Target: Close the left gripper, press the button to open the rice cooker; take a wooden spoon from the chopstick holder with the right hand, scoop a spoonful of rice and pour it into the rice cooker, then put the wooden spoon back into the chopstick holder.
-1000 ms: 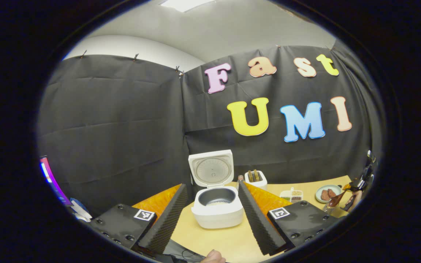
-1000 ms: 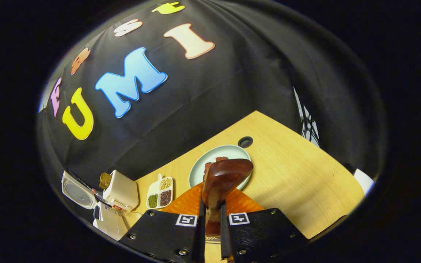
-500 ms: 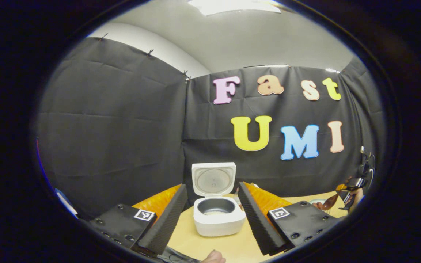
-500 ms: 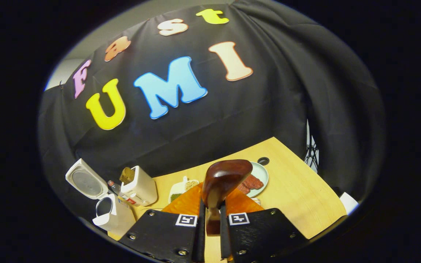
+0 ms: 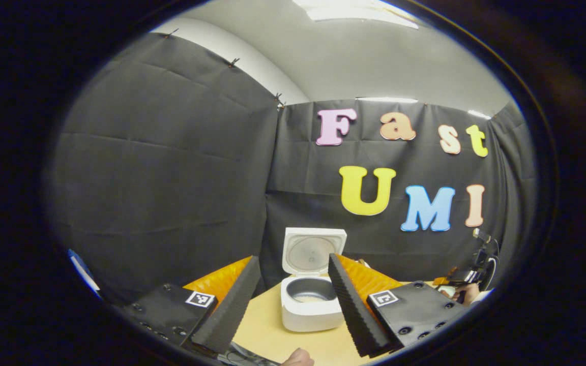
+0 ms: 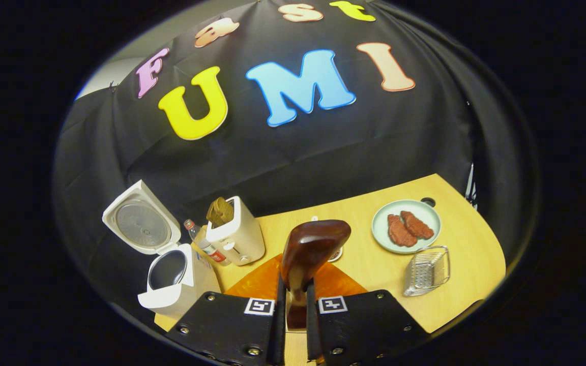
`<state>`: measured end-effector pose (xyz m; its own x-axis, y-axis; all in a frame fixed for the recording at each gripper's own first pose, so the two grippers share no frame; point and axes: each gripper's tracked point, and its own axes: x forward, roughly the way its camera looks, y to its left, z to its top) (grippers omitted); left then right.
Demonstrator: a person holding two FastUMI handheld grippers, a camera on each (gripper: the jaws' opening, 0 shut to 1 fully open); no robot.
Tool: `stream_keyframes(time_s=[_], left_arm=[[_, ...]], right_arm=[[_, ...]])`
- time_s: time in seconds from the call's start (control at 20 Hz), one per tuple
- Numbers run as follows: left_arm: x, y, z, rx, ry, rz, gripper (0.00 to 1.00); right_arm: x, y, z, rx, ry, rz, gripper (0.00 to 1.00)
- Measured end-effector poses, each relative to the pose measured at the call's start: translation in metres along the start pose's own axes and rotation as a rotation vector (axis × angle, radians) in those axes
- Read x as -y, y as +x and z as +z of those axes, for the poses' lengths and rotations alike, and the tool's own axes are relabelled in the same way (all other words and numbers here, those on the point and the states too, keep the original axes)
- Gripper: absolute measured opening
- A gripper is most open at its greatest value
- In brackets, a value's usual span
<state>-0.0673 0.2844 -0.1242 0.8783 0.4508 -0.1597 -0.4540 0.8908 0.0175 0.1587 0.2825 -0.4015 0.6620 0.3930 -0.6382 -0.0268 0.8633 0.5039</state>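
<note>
One wooden spoon [image 6: 313, 246] here, and it's pinched by the handle between both fingers of the right gripper [image 6: 295, 325], bowl end sticking up and forward over the table. One rice cooker [image 6: 173, 277] sits at the table's left edge in the right gripper view, lid flipped up, inner pot showing; in the left gripper view that same rice cooker [image 5: 312, 302] sits dead ahead between the fingers of the left gripper [image 5: 293, 300], whose jaws are spread wide apart with nothing in them. Right beside the cooker there's one bottle [image 6: 205, 245], then one white holder [image 6: 238, 235] with something brownish poking out the top, can't tell exactly what. Toward the far right corner: one pale green plate [image 6: 380, 231] with two reddish pieces on it, and one clear little basket thing [image 6: 426, 271] nearer the front edge. The table [image 6: 456, 295] is light wood, with black cloth walls all around and a grey ceiling above.
</note>
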Motion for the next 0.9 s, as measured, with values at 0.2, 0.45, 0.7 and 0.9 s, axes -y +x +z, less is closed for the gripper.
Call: stream_keyframes(time_s=[0.2,0.45,0.7,0.9], left_arm=[[0.002,0.016,-0.013,-0.046,0.048,0.059,0.94],[0.002,0.03,-0.033,-0.109,0.017,0.142,0.93],[0.004,0.028,-0.036,-0.112,0.034,0.178,0.94],[0.005,0.029,-0.031,-0.102,0.033,0.199,0.96]], right_arm=[[-0.009,0.049,-0.053,-0.104,-0.118,0.019,0.17],[-0.012,0.079,-0.096,-0.202,-0.188,0.053,0.17],[-0.045,0.08,-0.112,-0.271,-0.104,0.151,0.18],[-0.064,0.083,-0.111,-0.314,0.083,0.216,0.17]])
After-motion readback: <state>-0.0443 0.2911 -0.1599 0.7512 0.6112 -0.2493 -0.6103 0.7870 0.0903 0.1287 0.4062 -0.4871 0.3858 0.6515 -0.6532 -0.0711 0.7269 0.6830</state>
